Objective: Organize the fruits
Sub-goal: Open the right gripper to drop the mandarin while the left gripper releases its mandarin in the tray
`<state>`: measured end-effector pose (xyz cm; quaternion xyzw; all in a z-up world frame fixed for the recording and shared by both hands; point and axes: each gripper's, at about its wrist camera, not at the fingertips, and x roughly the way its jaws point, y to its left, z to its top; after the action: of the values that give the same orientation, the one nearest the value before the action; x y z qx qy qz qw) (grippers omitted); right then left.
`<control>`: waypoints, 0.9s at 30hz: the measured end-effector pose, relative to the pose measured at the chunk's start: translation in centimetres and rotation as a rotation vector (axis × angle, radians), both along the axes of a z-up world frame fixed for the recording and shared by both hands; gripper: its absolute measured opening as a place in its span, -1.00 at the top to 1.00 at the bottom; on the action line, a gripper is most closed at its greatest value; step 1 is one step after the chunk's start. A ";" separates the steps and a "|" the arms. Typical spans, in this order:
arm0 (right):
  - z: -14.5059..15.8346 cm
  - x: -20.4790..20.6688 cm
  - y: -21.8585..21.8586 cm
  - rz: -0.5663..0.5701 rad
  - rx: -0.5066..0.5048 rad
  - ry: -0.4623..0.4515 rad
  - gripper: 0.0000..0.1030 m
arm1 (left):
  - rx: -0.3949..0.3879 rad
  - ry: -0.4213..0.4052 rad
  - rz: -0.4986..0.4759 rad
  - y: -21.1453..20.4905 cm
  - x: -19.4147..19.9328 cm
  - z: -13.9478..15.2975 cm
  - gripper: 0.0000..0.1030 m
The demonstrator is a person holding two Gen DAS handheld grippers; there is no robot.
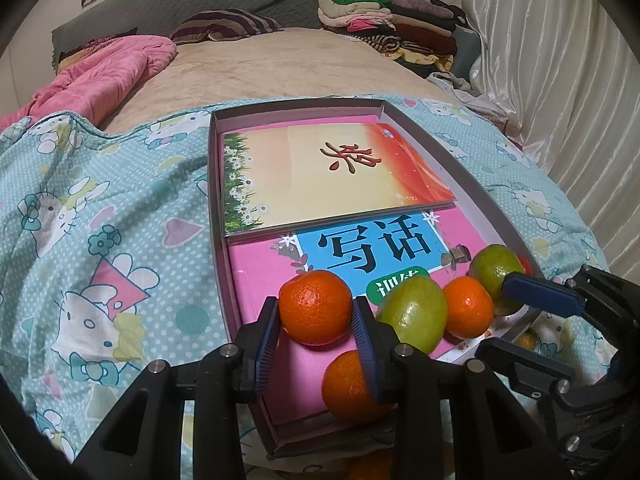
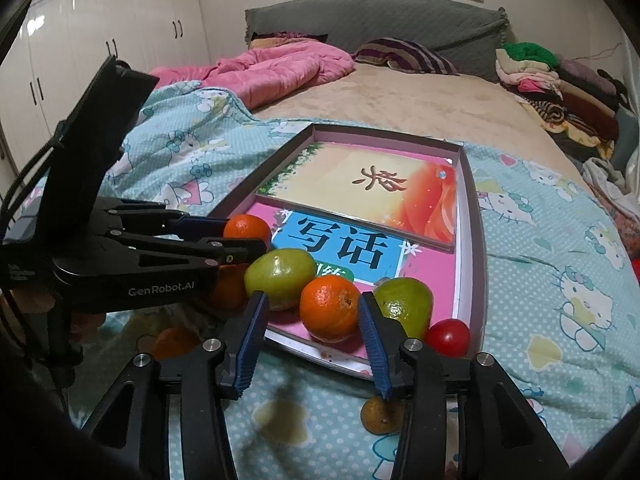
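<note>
While the left wrist camera looks along its gripper, a bed fills the frame, covered by a teal cartoon-cat print quilt with a beige blanket beyond it. A crumpled pink duvet lies to the left, a pile of folded clothes sits at the far right corner, and a white satin curtain hangs along the right side. A shallow grey cardboard tray rests on the quilt, holding a pink book with a blue label and a yellow-and-red book on top of it. The left gripper is clamped on a round orange mandarin over the tray's near end, blue pads touching both sides. A second mandarin sits just below it in the tray. Beside them lie a green oval fruit, a third mandarin and another green fruit.

From the right wrist camera, white wardrobe doors line the left wall and a grey padded headboard backs the bed. The right gripper hovers low at the tray's near edge with its jaws spread wide, holding nothing; the third mandarin shows between the fingers. A small red tomato sits in the tray's near right corner, and a dull orange fruit lies on the quilt outside the tray.
</note>
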<state>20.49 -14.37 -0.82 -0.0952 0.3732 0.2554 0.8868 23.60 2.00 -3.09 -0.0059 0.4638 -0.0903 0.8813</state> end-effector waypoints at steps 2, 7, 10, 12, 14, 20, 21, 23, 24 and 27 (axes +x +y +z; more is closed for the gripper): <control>0.2 -0.1 -0.1 -0.002 0.004 0.000 -0.01 | 0.000 0.002 0.001 0.0 -0.1 0.0 0.28; 0.4 -0.3 -0.2 -0.004 0.001 -0.003 -0.06 | 0.000 0.006 -0.001 0.0 -0.3 0.0 0.28; 0.4 -0.3 -0.1 -0.004 0.000 -0.005 -0.07 | -0.008 0.010 -0.001 0.0 -0.5 0.2 0.27; 0.6 -0.4 -0.2 -0.004 0.001 -0.009 -0.08 | -0.011 0.001 0.000 0.0 -0.7 0.5 0.26; 0.8 -0.5 -0.3 -0.005 0.002 -0.014 -0.10 | -0.011 -0.012 0.000 0.0 -1.0 0.9 0.22; 1.3 -0.9 -0.8 -0.017 0.010 -0.021 -0.16 | -0.011 -0.030 0.005 0.1 -1.3 1.8 0.07; 1.4 -0.9 -1.0 -0.021 0.011 -0.023 -0.16 | -0.011 -0.034 0.007 0.1 -1.4 1.9 0.05; 1.5 -1.0 -1.1 -0.022 0.015 -0.023 -0.20 | -0.015 -0.038 0.007 0.2 -1.5 2.1 0.01; 1.5 -1.0 -1.2 -0.027 0.014 -0.024 -0.21 | -0.013 -0.040 0.010 0.2 -1.5 2.2 -0.04; 1.7 -1.0 -1.3 -0.029 0.021 -0.024 -0.23 | -0.015 -0.041 0.009 0.1 -1.7 2.4 -0.12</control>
<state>19.44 -15.71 0.84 -0.0835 0.3609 0.2454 0.8958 21.93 2.06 -0.67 -0.0129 0.4449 -0.0901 0.8910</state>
